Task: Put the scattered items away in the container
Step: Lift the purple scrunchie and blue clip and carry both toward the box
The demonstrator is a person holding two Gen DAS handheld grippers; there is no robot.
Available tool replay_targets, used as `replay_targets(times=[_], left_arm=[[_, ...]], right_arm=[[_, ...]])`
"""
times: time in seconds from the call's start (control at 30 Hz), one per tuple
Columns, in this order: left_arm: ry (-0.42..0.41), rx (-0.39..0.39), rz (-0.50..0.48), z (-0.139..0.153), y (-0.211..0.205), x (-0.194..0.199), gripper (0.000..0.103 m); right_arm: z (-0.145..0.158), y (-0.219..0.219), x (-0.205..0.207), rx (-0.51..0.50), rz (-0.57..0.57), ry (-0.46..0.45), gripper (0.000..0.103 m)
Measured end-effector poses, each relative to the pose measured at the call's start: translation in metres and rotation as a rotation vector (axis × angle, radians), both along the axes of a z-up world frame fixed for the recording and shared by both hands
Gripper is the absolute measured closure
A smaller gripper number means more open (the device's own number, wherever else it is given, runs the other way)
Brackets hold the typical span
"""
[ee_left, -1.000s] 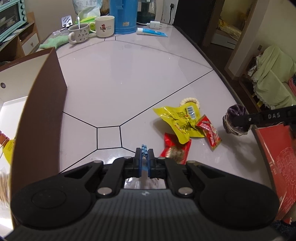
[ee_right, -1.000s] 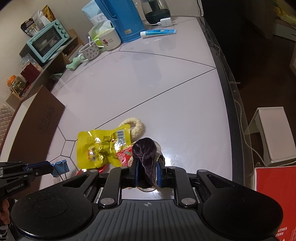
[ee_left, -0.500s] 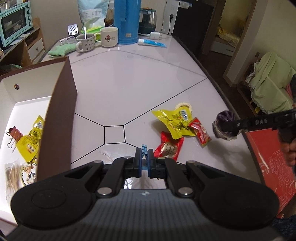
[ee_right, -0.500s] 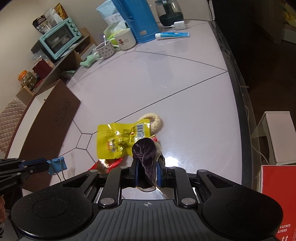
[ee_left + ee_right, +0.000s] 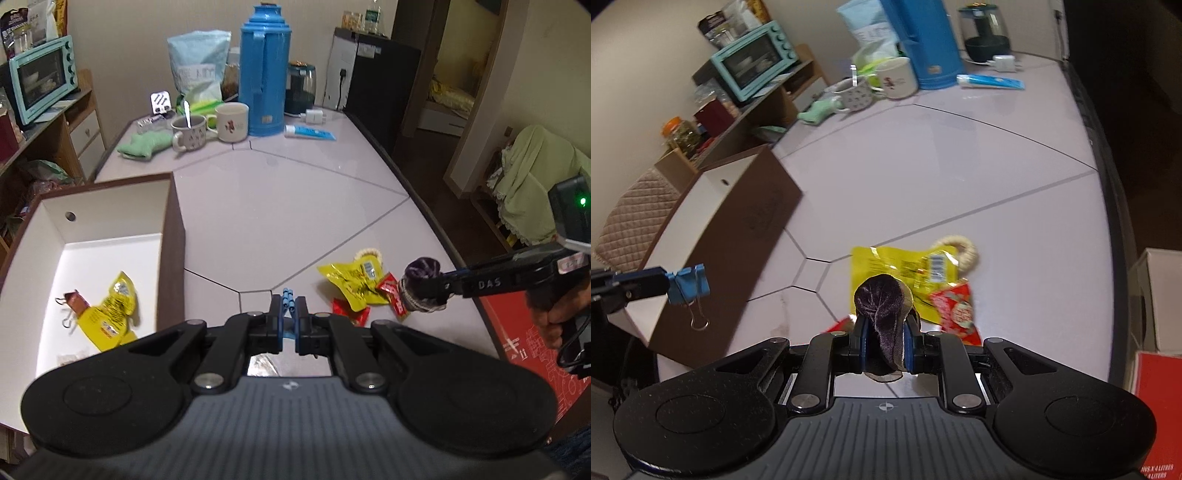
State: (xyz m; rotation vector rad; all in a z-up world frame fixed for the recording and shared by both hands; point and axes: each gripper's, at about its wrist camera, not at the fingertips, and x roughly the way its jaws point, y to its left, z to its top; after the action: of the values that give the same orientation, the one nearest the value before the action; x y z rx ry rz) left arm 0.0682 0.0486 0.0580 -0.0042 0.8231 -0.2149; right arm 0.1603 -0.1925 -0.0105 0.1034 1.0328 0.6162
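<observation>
At left, brown box [image 5: 173,236] on white table [image 5: 277,206], yellow packet already inside. Left gripper [image 5: 289,314] clamped on blue binder clip [image 5: 687,284], right gripper [image 5: 884,334] pinching purple scrunchie [image 5: 882,306], both short of the box. Risk: early release, bounce off the rim. Clip's dangling wire handle visible only from the right wrist; box contents only from the left.

Each camera rides just behind its own gripper's fingers, looking forward and steeply down at the table [image 5: 280,206] from close above. The left one faces past the box [image 5: 168,258] on its left; the right one has the box [image 5: 746,236] off to its left. Both take in the yellow packet [image 5: 351,284] [image 5: 905,266] ahead and the far-end blue flask [image 5: 264,70] [image 5: 923,40].
</observation>
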Motion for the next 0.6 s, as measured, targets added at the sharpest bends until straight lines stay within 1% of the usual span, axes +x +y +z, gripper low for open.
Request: replay_targets(times=[0.27, 0.6], left_arm=[[-0.041, 0.009, 0.023, 0.023, 0.027, -0.007, 0.1], [-0.06, 0.004, 0.028, 0.033, 0.053, -0.016, 0.1]], right_arm=[[0.012, 0.035, 0.0, 0.024, 0.055, -0.027, 0.086], [0.017, 0.058, -0.006, 0.025, 0.062, -0.036, 0.086]])
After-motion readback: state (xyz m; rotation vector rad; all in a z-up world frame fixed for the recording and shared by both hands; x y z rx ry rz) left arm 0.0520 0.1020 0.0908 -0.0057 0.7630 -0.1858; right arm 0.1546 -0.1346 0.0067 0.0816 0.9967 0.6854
